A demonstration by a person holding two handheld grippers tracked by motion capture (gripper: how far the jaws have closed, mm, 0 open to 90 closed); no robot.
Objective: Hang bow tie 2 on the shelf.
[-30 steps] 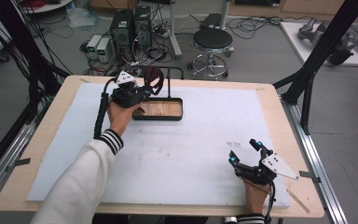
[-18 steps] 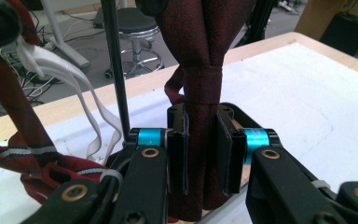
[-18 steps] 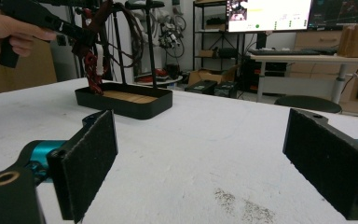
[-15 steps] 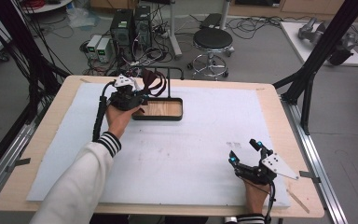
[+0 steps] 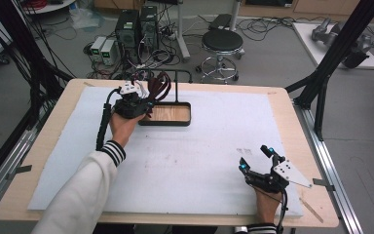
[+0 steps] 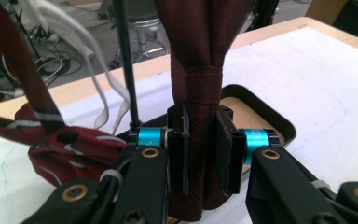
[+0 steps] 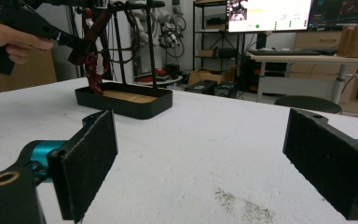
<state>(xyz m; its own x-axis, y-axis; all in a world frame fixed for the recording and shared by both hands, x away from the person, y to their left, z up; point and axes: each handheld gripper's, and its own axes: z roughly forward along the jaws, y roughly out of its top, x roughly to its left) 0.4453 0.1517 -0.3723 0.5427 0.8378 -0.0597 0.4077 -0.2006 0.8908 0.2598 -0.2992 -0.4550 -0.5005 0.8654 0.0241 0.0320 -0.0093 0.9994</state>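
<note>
On the desk (image 5: 282, 126), a black rack (image 5: 168, 114) is hung with ties. A dark red tie (image 6: 198, 60) hanging there is clenched by the left tongs (image 6: 200, 154); a sharp pull could topple the rack. The right tongs (image 5: 258, 163) are held released, well apart.

Two neckties (image 6: 200, 84), one rack (image 5: 168, 114)

The tray (image 5: 168, 114) sits far and left of centre on the desk (image 5: 199, 161); the left hand-held gripper (image 5: 134, 105) is at its left end, and the right hand-held gripper (image 5: 263, 170) is near right.
</note>
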